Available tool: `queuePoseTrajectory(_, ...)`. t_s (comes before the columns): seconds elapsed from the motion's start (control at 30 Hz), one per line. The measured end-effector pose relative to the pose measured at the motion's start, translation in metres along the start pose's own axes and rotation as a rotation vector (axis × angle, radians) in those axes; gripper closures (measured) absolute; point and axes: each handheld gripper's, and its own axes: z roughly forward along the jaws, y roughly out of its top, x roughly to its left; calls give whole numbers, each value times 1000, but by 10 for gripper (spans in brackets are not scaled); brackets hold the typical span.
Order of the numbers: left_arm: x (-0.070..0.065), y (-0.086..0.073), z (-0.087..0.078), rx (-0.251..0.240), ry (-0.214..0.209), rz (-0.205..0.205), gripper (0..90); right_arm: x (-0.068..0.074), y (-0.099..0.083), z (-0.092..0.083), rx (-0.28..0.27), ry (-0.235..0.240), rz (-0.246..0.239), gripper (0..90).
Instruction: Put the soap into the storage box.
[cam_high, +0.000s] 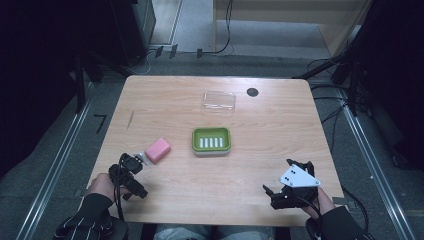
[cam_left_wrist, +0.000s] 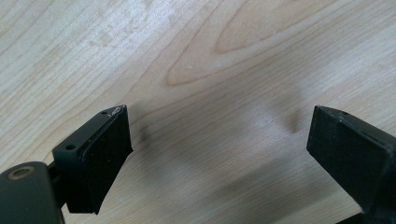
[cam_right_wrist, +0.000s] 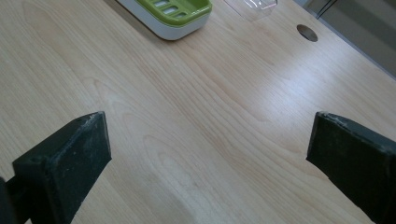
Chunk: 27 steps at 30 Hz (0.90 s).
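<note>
Wooden table (cam_high: 260, 150) in the high view carries a green soap dish (cam_high: 211, 140) at its middle, a pink soap (cam_high: 157, 150) left of it just beside the left gripper (cam_high: 141, 159), and a clear lid (cam_high: 219, 100) behind, while the right gripper (cam_high: 280, 181) sits near the front right edge; the left gripper view shows its jaws wide apart over bare wood, and the right gripper view shows jaws wide apart too, with the dish far ahead.

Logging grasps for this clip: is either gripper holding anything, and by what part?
Nothing is held. Left gripper and right gripper are both open over bare table.
</note>
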Motion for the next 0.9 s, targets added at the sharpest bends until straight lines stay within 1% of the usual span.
queuePoseTrajectory(0.07, 0, -1, 0, 2, -6, 1, 71, 0, 1, 1, -5, 3, -2, 0)
queuePoseTrajectory(0.33, 1, -5, 1, 5, -7, -7, 71, 1, 4, 5, -4, 15, -12, 0)
queuePoseTrajectory(0.4, 1, -5, 1, 6, -3, -2, 71, 1, 4, 5, -2, 17, -15, 0)
queuePoseTrajectory(0.53, 0, -3, 0, 6, 0, 2, 70, 1, 4, 6, -2, 18, -16, 0)
queuePoseTrajectory(0.57, -1, -2, -1, 5, 6, 12, 70, 1, 4, 6, -4, 19, -15, 0)
queuePoseTrajectory(0.6, -1, -1, -1, -3, 7, 11, 70, 1, 4, 6, -3, 21, -17, 0)
queuePoseTrajectory(0.63, -1, 1, -3, 2, 10, 14, 70, 1, 4, 6, -2, 20, -17, 0)
queuePoseTrajectory(0.67, -2, 1, -3, -9, 2, 10, 70, 1, 4, 6, -2, 21, -17, 0)
queuePoseTrajectory(0.7, -1, 2, -4, -14, 1, 14, 70, 1, 4, 6, -2, 22, -17, 0)
queuePoseTrajectory(0.77, -2, 3, -5, -14, 8, 12, 70, 1, 4, 6, -2, 23, -17, 0)
queuePoseTrajectory(0.83, -1, 4, -5, -15, 3, 17, 70, 1, 5, 6, 0, 22, -16, 0)
queuePoseTrajectory(0.9, -1, 5, -5, -18, 7, 18, 70, 2, 5, 7, 1, 24, -19, 0)
